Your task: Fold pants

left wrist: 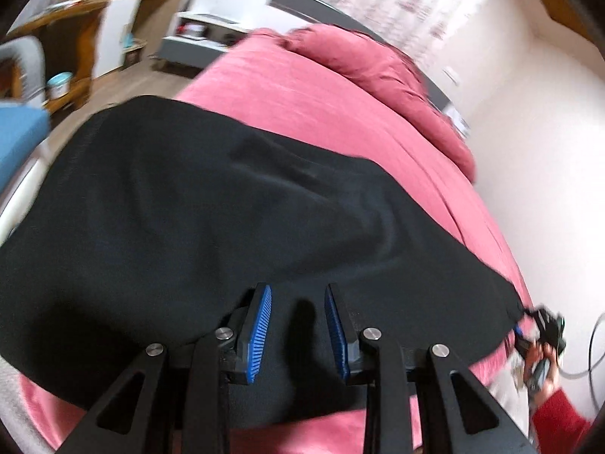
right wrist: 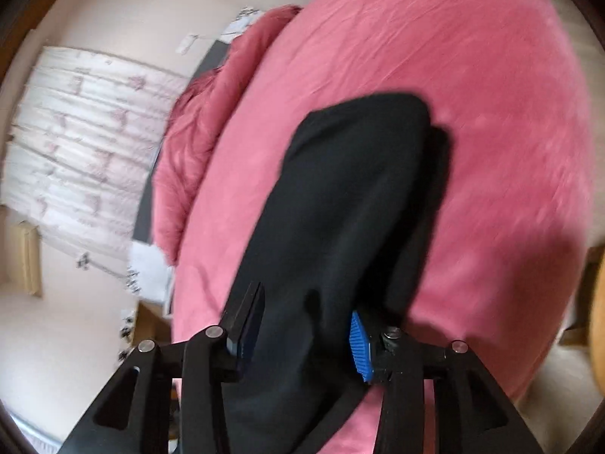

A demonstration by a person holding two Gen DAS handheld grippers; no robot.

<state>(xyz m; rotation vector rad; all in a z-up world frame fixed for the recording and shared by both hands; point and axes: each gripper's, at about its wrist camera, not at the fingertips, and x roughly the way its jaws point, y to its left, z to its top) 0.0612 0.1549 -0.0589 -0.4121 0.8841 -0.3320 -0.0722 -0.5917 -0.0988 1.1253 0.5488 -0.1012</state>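
Black pants (left wrist: 189,208) lie spread across a pink bed (left wrist: 302,87). My left gripper (left wrist: 297,291) hovers low over their near edge, its blue pads (left wrist: 261,321) apart with nothing pinched between them. At the far right, a hand in a red sleeve (left wrist: 556,412) holds my right gripper (left wrist: 540,329) at the end of the pants. In the right wrist view the pants (right wrist: 359,189) run as a long folded strip away over the bed (right wrist: 491,75). My right gripper (right wrist: 304,300) stands open, with the near end of the cloth lying loose between its fingers.
A bunched pink duvet (left wrist: 378,68) (right wrist: 211,113) lies at the head of the bed. A wooden desk (left wrist: 68,38) and a blue seat (left wrist: 19,140) stand beyond the left side. A white wall (left wrist: 529,132) and a curtain (right wrist: 75,132) close the other side. A cable (left wrist: 593,340) trails there.
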